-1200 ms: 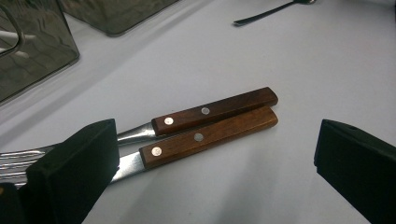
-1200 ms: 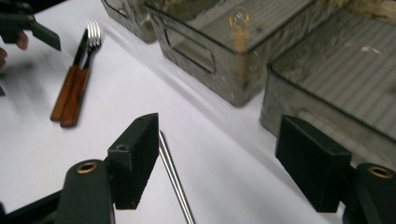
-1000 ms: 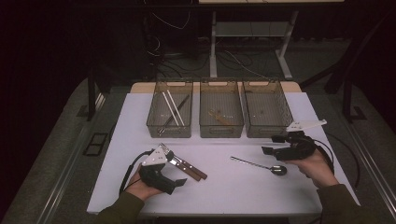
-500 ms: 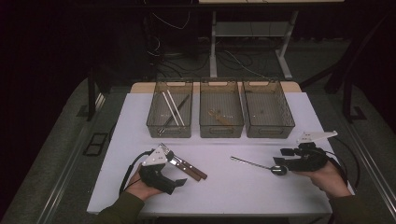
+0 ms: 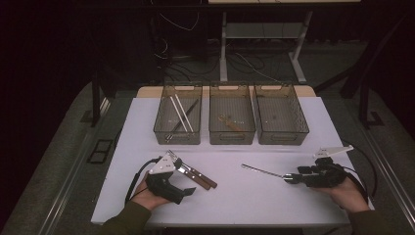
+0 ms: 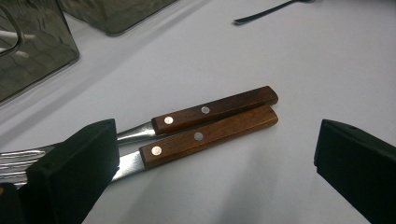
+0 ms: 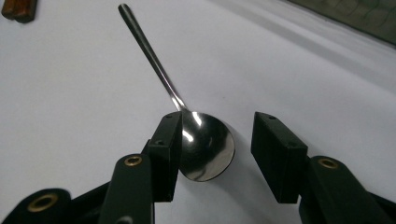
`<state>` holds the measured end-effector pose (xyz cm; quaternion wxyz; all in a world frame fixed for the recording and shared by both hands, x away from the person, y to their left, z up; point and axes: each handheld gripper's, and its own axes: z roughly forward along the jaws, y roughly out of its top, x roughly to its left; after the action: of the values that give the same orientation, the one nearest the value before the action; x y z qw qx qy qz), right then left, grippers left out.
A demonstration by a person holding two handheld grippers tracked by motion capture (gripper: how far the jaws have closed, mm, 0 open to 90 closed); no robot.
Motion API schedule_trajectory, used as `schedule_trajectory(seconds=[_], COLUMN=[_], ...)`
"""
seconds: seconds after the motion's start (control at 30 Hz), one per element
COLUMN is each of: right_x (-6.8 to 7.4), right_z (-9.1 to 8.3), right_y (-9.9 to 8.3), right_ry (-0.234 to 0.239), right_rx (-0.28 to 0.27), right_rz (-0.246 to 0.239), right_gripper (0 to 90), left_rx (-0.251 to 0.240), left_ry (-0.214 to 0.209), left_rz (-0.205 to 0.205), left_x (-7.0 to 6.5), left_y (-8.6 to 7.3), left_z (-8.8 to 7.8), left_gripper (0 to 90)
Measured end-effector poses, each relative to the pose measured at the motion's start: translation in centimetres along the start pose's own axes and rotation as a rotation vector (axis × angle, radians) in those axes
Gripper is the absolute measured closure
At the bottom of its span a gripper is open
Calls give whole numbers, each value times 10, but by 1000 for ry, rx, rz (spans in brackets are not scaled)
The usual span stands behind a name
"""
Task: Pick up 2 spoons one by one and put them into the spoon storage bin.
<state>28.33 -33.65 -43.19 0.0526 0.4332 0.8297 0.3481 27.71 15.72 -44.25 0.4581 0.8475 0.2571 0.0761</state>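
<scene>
The right gripper [image 7: 215, 140] has just been closing around the spoon [image 7: 205, 144] lying on the table [image 5: 235, 205]; one pad seems to touch. Best squeeze squarely across the bowl.

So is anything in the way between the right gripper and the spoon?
No, nothing visible is. The right gripper already has the spoon bowl between its jaws, which have just been closing. One jaw is at the bowl's edge; a gap shows at the other. Bare white table lies around it.
</scene>
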Motion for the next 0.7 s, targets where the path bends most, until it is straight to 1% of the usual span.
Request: schedule_trajectory(seconds=[0.4, 0.53, 0.6, 0.7], right_x=[0, 1, 2, 4], right_z=[10, 11, 11, 12], right_y=[-3, -3, -3, -3], right_ry=[17, 21, 18, 21], right_rx=[41, 49, 51, 57], right_rz=[-15, -35, -53, -74], right_gripper=[563, 579, 585, 613], left_rx=[1, 1, 1, 1], left_ry=[-2, -2, -2, -1], left_rz=[-2, -2, -2, -2], left_x=[-1, 0, 0, -1], left_y=[0, 0, 0, 0], left_z=[1, 1, 1, 1], left_gripper=[0, 0, 0, 0])
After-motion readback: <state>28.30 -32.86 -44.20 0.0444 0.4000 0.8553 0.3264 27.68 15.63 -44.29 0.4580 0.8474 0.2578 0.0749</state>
